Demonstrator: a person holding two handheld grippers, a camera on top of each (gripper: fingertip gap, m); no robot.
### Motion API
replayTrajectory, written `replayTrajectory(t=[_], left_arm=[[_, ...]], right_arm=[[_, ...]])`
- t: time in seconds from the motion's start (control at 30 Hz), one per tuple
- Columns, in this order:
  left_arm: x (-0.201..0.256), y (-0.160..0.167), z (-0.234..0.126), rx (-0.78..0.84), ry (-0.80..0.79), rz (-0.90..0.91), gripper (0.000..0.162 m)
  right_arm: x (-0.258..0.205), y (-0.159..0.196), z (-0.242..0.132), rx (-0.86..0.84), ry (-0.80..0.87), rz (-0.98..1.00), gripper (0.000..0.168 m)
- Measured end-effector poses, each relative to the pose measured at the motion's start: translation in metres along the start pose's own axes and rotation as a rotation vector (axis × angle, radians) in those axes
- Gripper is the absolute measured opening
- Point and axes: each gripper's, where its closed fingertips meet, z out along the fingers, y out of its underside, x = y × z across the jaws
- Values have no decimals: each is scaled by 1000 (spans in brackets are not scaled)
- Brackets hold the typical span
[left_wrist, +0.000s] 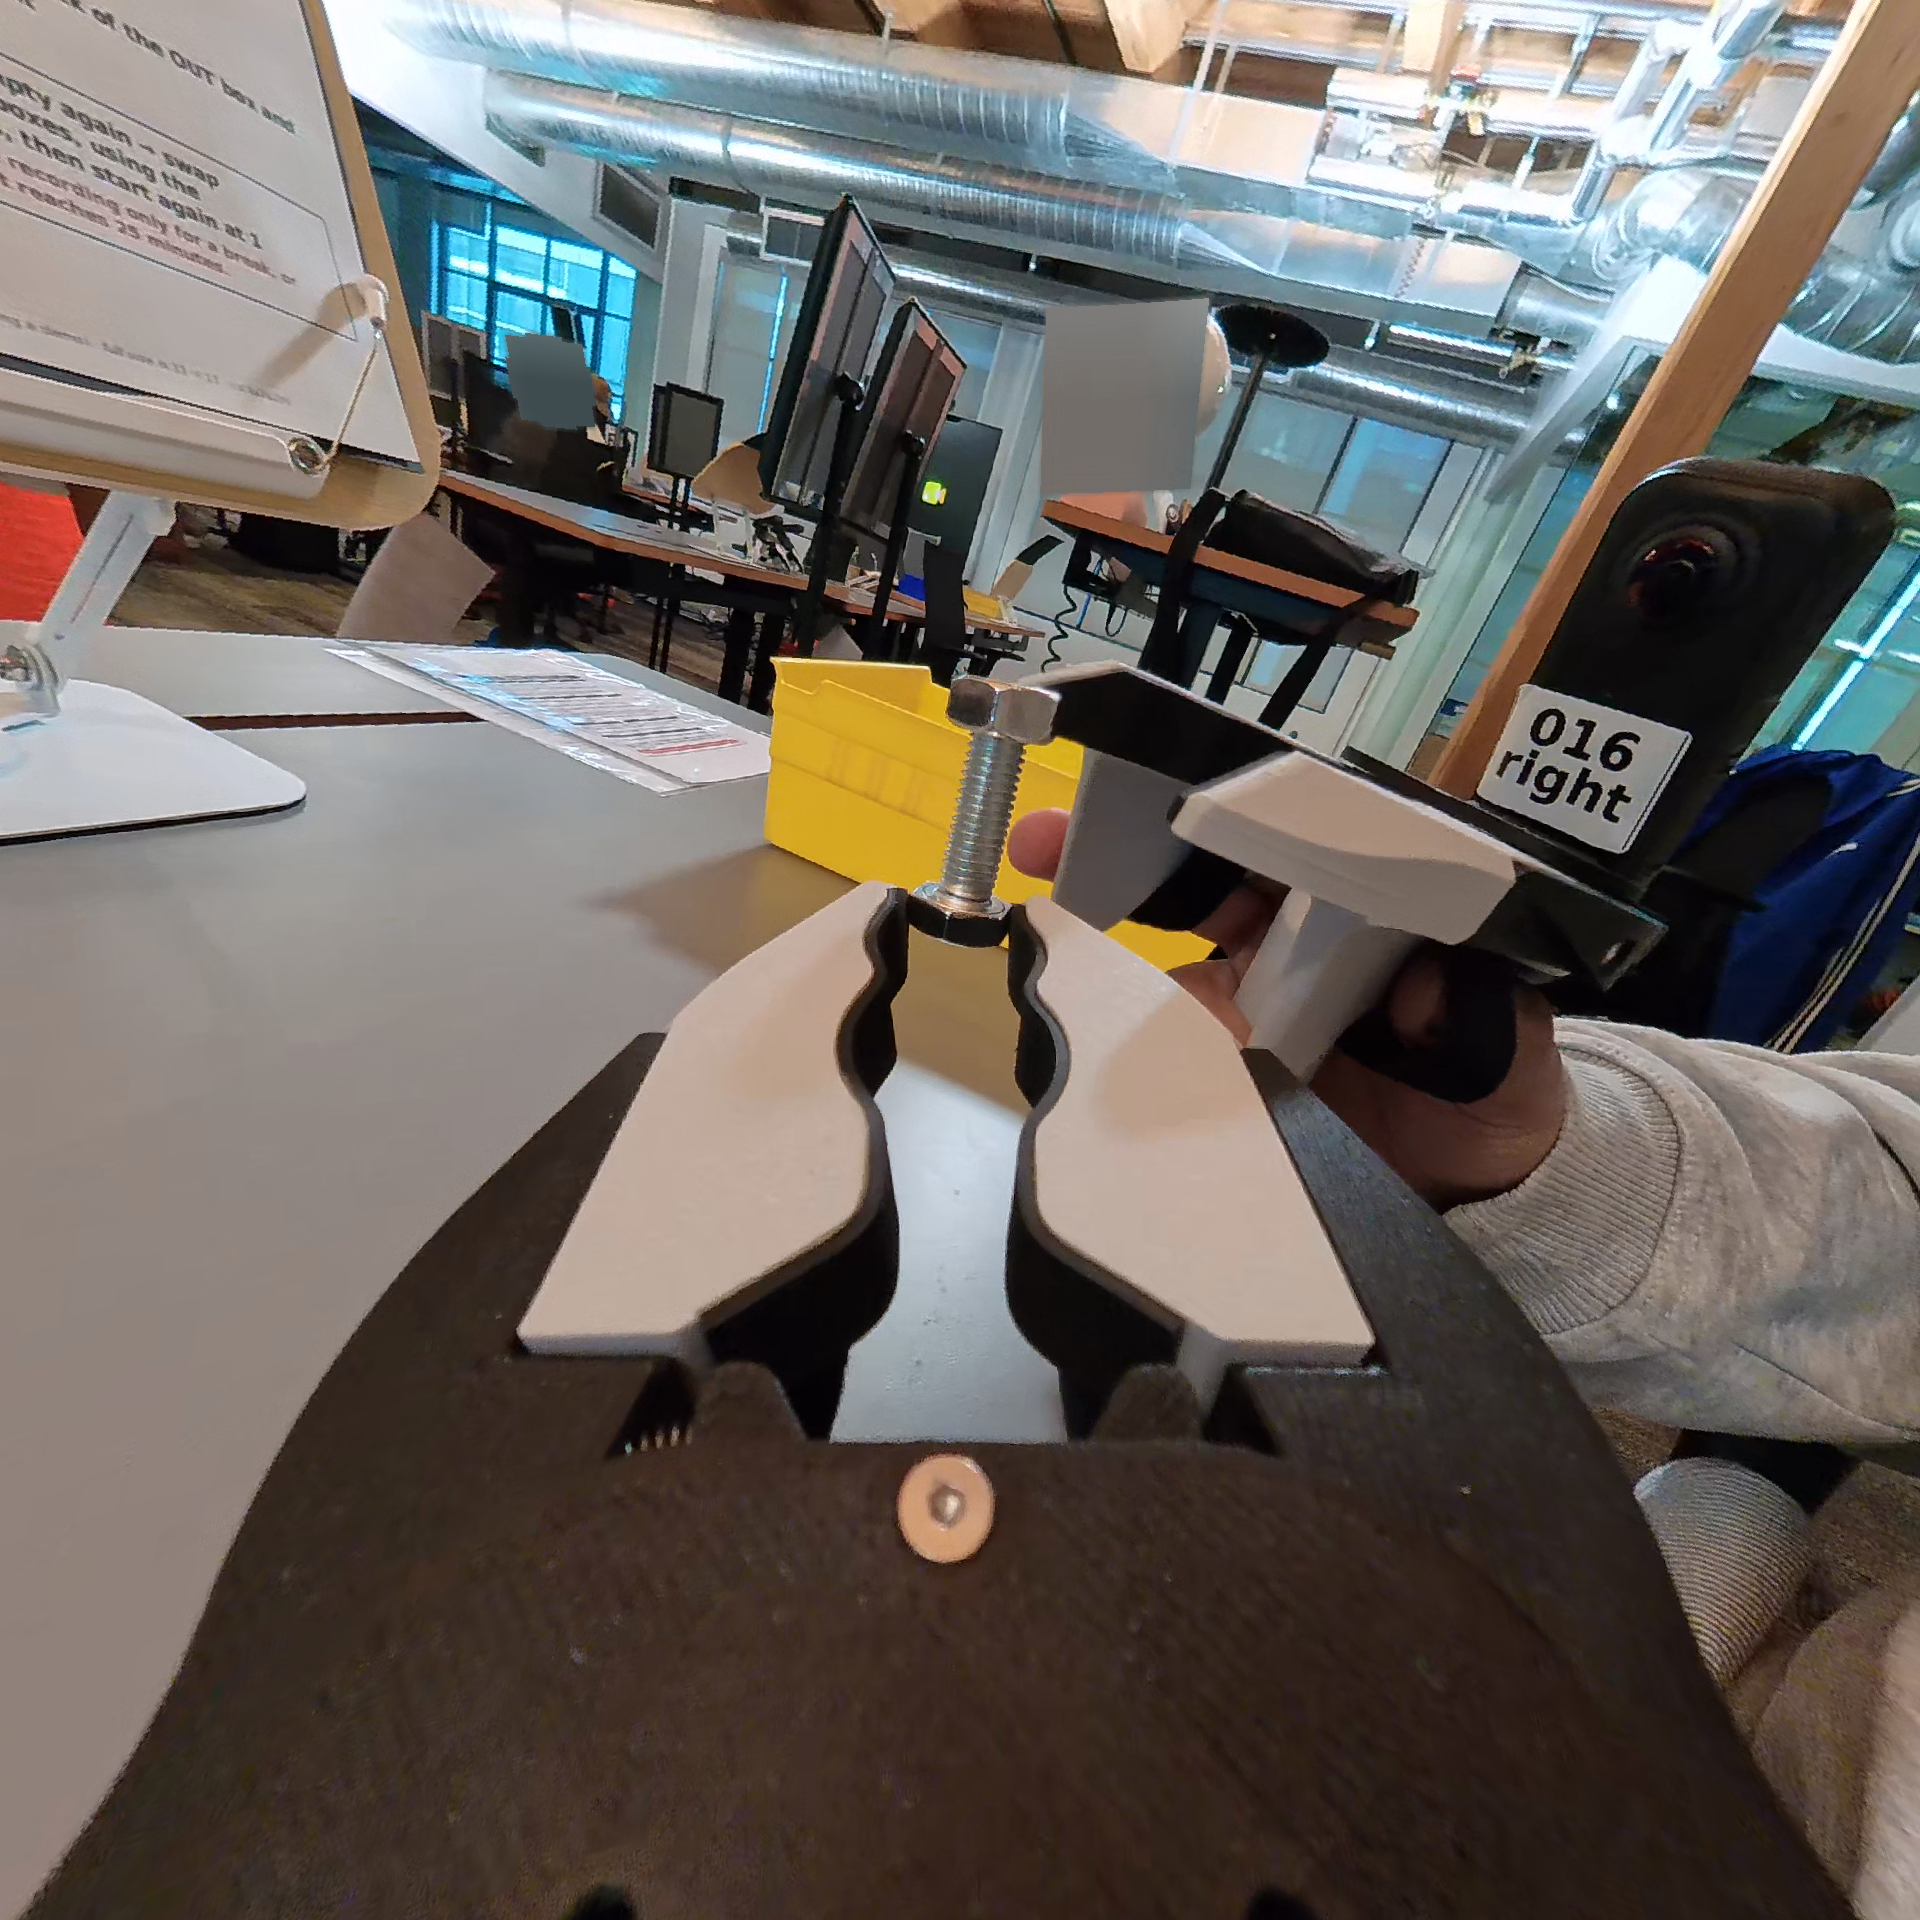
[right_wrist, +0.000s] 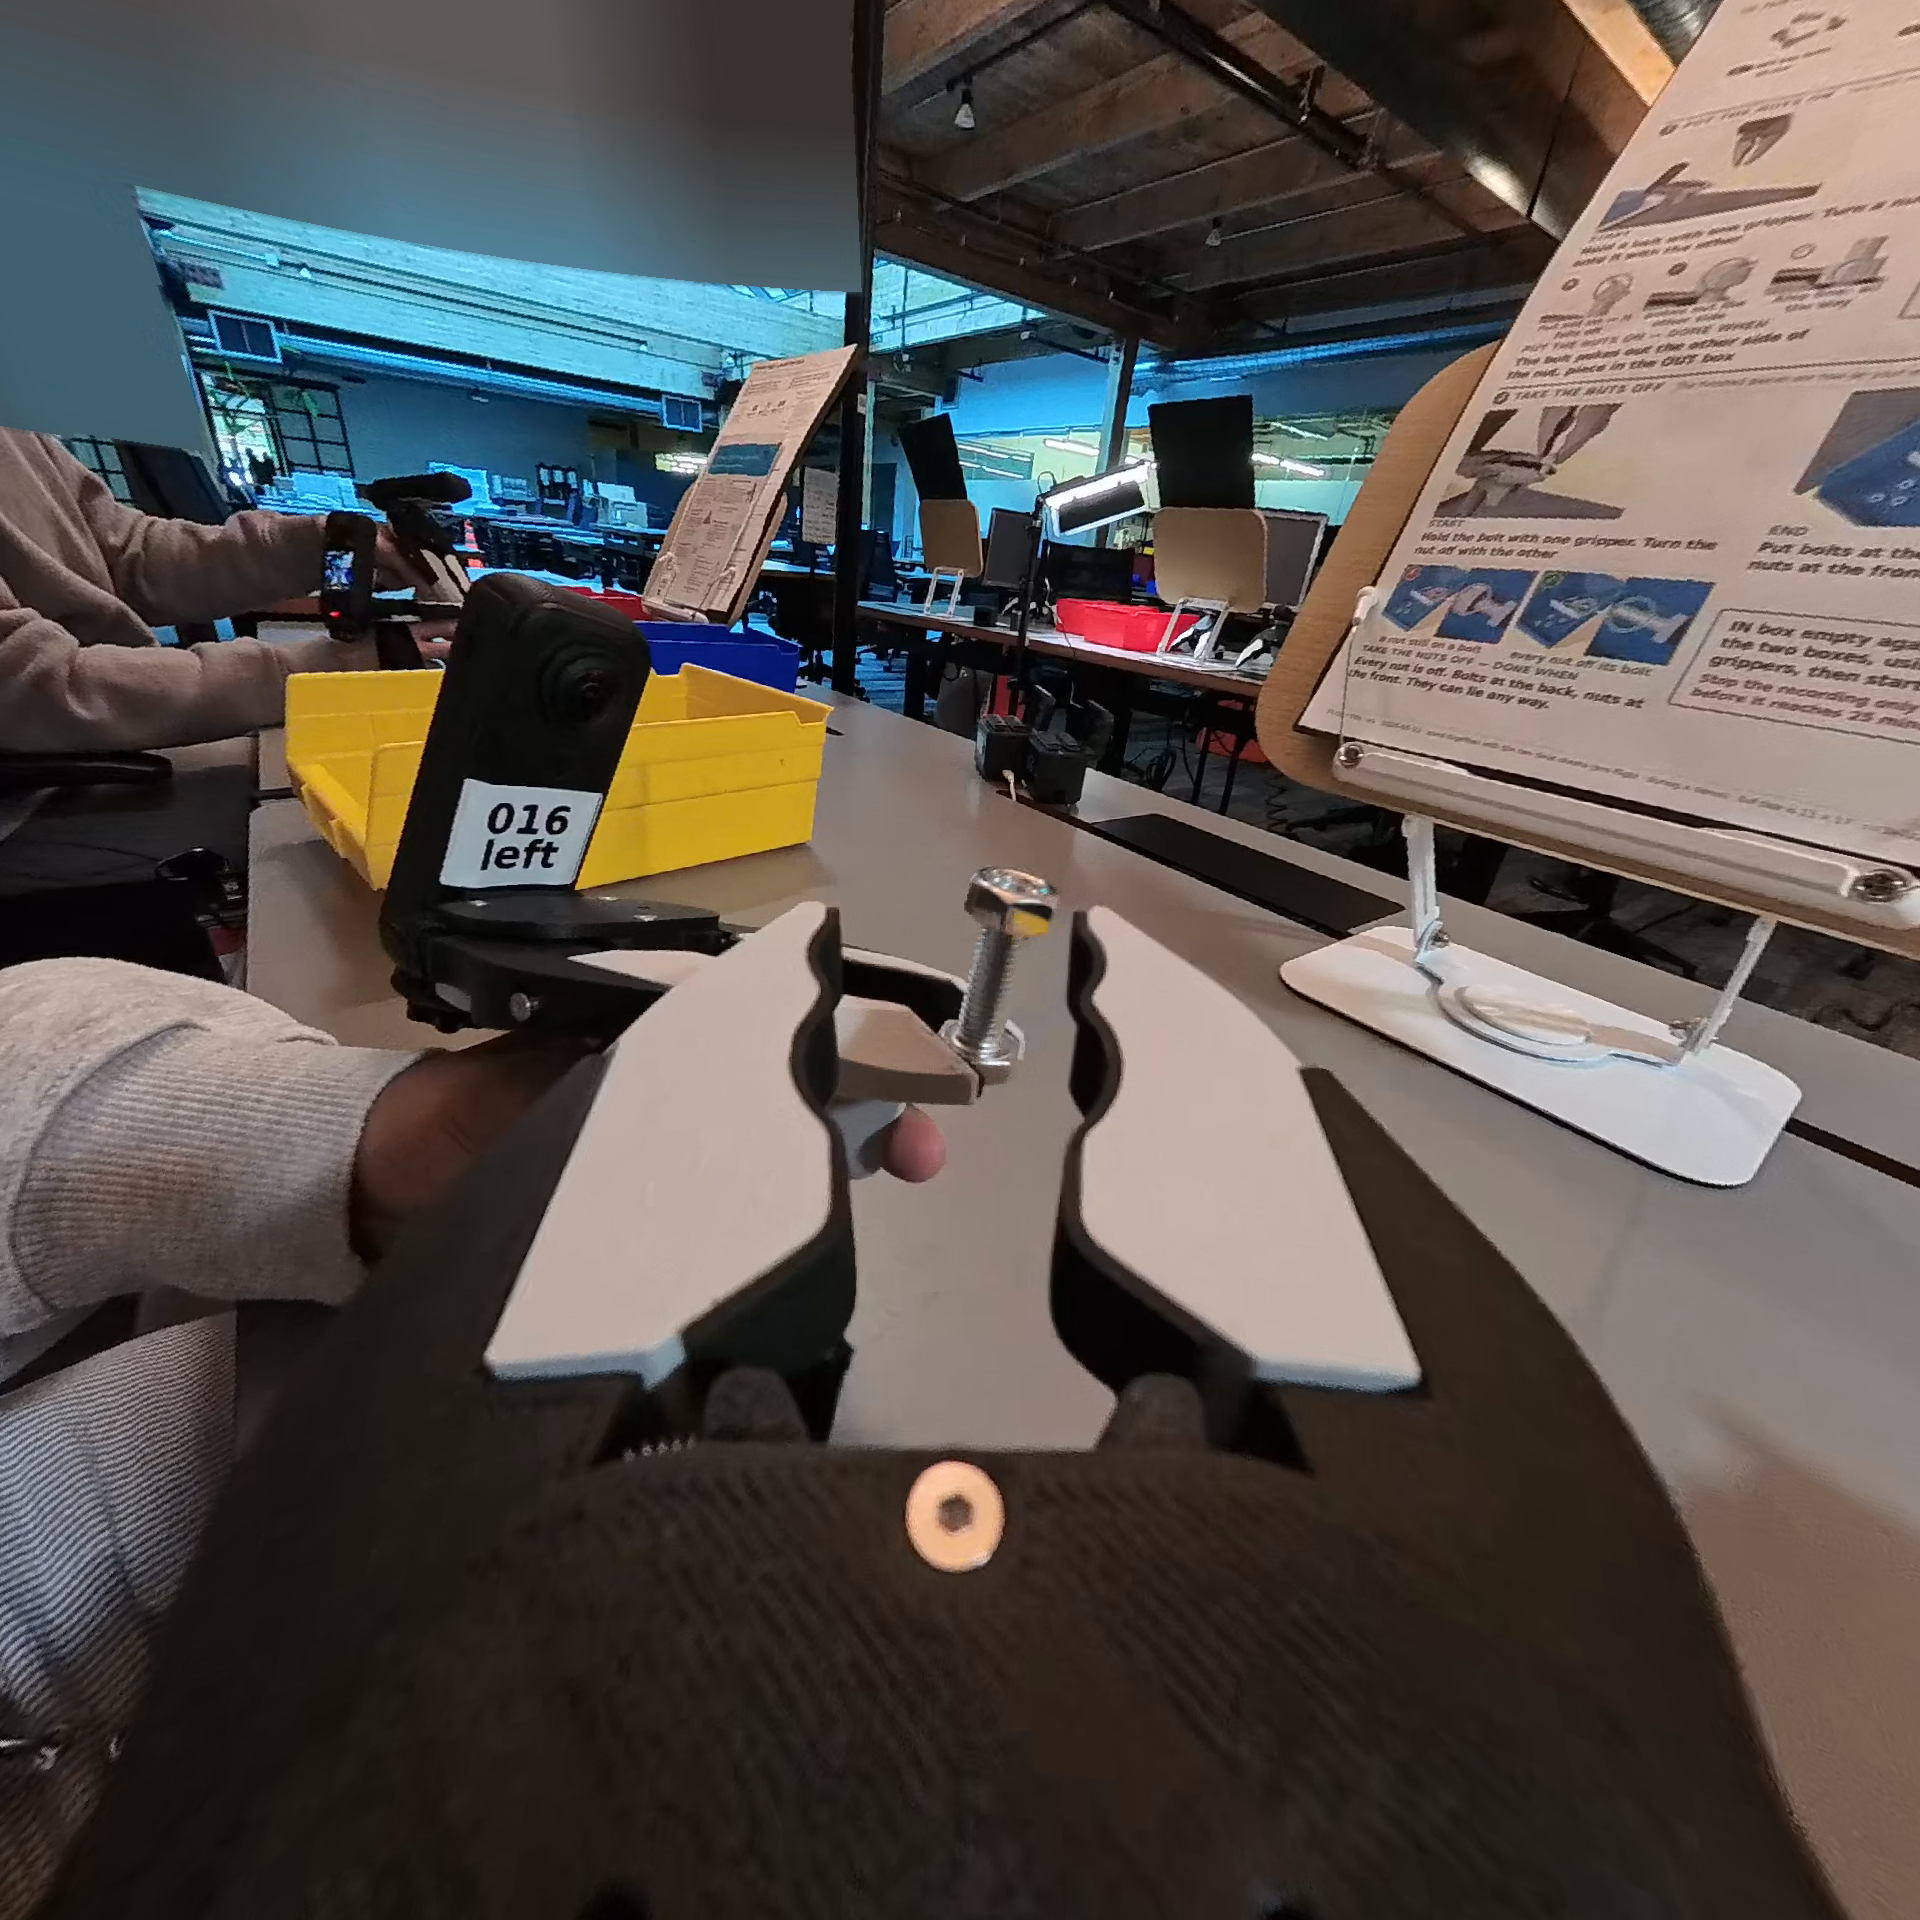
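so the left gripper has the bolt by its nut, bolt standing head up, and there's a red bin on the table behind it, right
Not quite: the bin is yellow, not red, as the left wrist view shows. The rest holds: the left gripper grips the nut with the bolt standing head up.

One bolt, one nut, one yellow bin.

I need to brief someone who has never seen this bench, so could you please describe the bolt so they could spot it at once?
On the grey table, in front of the yellow bin, the left gripper clamps a nut. The bolt stands upright from that nut: silver, threaded, hex-headed, and the only shiny metal fastener there, with the right gripper open around its head.
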Motion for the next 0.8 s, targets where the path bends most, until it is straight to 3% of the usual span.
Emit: replayTrajectory(t=[0.23, 0.43, 0.8], left_arm=[[3, 2, 1, -11, 10, 8, 19], [-3, 2, 0, -11, -10, -5, 19], [-1, 3, 1, -16, -3, -1, 19]], right_arm=[[0, 1, 1, -4, -4, 15, 45], [-3, 1, -1, -15, -20, -1, 27], [4, 2, -1, -18, 14, 16, 33]])
